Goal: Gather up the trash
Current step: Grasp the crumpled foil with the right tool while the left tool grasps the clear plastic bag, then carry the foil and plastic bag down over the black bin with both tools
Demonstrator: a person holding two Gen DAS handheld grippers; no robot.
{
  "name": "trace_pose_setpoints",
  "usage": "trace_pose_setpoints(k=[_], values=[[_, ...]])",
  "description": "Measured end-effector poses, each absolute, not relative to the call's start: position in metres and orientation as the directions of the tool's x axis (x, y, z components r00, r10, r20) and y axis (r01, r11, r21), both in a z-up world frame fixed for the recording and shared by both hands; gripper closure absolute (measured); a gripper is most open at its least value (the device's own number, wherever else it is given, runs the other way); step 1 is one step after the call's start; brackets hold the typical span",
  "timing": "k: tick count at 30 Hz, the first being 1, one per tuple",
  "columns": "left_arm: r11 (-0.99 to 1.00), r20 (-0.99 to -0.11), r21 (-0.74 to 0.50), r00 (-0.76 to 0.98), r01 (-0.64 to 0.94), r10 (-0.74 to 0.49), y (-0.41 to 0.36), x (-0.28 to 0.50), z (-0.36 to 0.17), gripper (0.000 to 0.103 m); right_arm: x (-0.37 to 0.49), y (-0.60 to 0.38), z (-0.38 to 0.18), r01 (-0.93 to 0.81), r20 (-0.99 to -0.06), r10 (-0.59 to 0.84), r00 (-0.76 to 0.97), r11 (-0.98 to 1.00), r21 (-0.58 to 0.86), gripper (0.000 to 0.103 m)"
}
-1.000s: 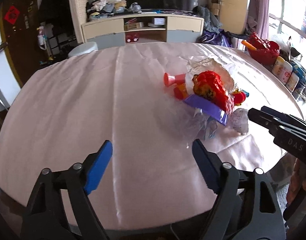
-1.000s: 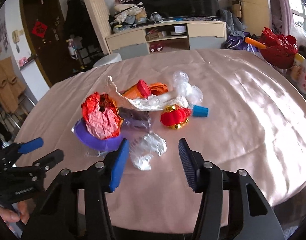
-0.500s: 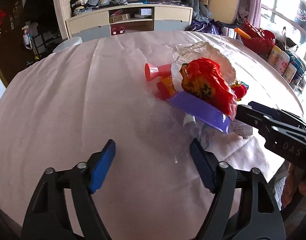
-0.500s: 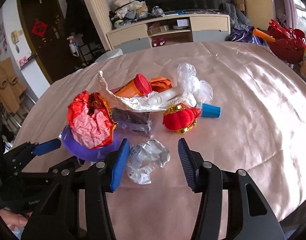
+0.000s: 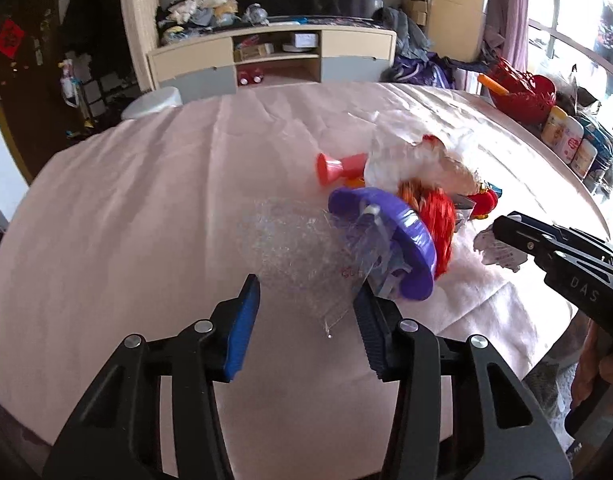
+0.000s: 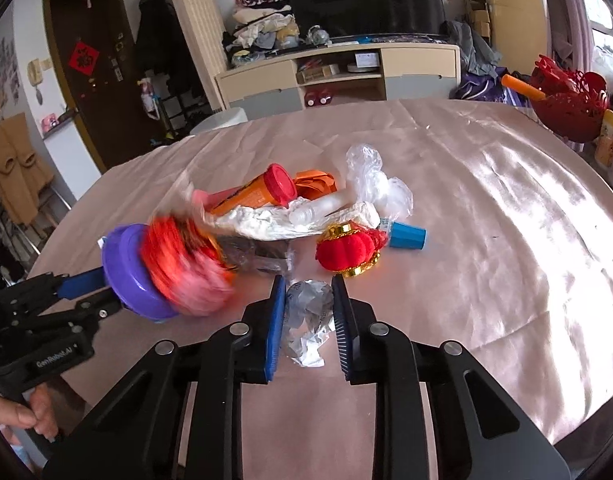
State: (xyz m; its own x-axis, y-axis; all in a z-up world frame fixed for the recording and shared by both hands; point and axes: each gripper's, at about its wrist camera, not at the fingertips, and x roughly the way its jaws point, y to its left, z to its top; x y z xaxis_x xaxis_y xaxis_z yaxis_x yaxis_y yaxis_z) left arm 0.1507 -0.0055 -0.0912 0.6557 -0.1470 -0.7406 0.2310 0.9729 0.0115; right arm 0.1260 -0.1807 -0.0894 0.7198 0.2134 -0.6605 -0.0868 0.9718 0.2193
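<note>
Your left gripper (image 5: 306, 312) angles down over the near edge of the worktop (image 5: 126, 208); its jaws are closing, and a clear crinkled wrapper (image 5: 298, 248) lies between them. Your left hand (image 6: 22, 416) grips its handle at the lower left of the right wrist view. Your right gripper (image 6: 308, 312) also tilts down at the near edge, its jaws closing with both pads against a crumpled foil scrap (image 6: 308, 312). Your right hand (image 5: 598, 372) wraps its handle off the worktop's right edge.
</note>
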Motion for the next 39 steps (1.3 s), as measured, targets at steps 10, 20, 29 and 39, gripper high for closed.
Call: trace_pose_setpoints(k=[10,20,29,39], values=[[0.975,-0.707,0.042,0.696,0.219,-0.126,0.004,0.112,-0.069,0.065,0.101,-0.175,-0.065,-0.117,-0.617,0.238,0.750,0.966,0.230,0.079],[0.974,-0.694,0.078,0.713,0.212,-0.100,-0.001,0.088,-0.058,0.068,0.082,-0.170,-0.050,-0.132,-0.590,0.261,0.764,0.958,0.254,0.079],[0.971,-0.822,0.049,0.562,0.236,-0.095,-0.012,0.104,-0.110,0.065,0.073,-0.150,-0.054,-0.212,-0.599,0.344,0.724,0.936,0.281,0.079],[0.949,-0.828,0.073,0.549,0.306,-0.113,-0.030,0.082,-0.112,0.067,0.068,-0.123,-0.080,-0.288,-0.640,0.434,0.634,0.901,0.325,0.079]])
